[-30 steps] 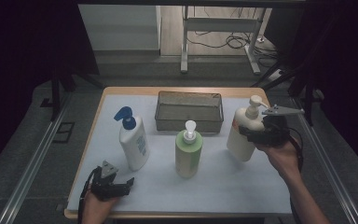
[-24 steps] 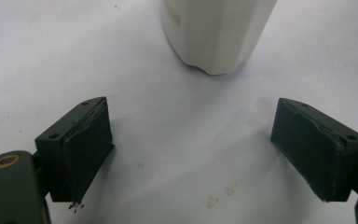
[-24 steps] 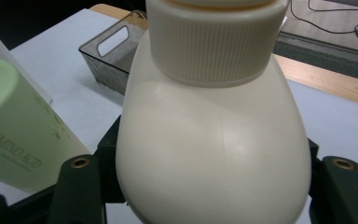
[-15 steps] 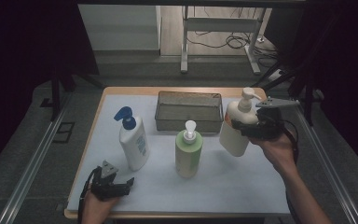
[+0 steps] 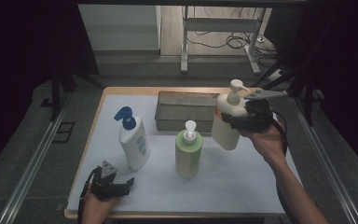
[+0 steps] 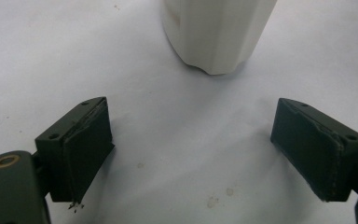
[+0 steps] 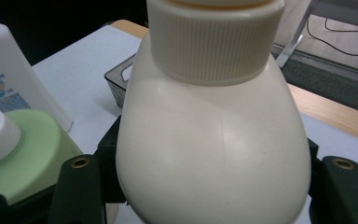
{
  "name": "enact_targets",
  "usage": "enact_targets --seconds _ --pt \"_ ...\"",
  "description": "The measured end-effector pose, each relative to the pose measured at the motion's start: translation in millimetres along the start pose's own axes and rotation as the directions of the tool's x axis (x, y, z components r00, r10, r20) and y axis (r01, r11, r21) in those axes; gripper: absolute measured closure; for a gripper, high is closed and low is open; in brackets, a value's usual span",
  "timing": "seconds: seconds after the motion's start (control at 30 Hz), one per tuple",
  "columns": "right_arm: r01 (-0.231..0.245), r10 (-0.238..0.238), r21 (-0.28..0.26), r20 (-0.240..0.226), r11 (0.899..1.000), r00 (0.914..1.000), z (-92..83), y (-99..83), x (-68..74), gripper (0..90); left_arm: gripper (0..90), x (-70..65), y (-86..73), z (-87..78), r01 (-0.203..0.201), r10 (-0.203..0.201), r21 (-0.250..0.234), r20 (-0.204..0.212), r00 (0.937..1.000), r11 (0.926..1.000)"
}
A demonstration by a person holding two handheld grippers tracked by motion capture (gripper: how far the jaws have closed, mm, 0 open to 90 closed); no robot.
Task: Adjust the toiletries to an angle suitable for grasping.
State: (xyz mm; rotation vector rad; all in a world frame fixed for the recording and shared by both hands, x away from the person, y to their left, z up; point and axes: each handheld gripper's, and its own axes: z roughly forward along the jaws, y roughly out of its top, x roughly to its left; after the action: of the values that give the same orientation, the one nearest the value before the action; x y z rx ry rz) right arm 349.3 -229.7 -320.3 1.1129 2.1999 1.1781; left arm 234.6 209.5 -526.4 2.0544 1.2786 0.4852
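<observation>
Smooth, softly glossy cream plastic on the pump bottle [image 7: 214,154] with a ribbed collar, matt green plastic on the second bottle [image 5: 188,154], dull grey metal mesh for the basket [image 5: 186,112], matt white sheet over the wood-edged bench [image 5: 121,91].

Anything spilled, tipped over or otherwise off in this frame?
No spill. The cream pump bottle hangs tilted above the table, clamped in the right gripper; the blue-pump bottle and green bottle stand upright.

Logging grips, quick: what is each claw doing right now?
Left claw: open, empty, resting on the table.
Right claw: closed on the cream bottle, lifted and tilted.
</observation>
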Motion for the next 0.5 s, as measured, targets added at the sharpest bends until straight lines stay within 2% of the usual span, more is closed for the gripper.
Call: enact_targets --seconds 0.5 --pt "0.011 -0.011 -0.012 -0.003 1.0 0.9999 26.1 26.5 7.7 36.7 12.1 0.2 0.0 0.2 -0.001 0.001 -0.001 0.001 1.0 1.0"
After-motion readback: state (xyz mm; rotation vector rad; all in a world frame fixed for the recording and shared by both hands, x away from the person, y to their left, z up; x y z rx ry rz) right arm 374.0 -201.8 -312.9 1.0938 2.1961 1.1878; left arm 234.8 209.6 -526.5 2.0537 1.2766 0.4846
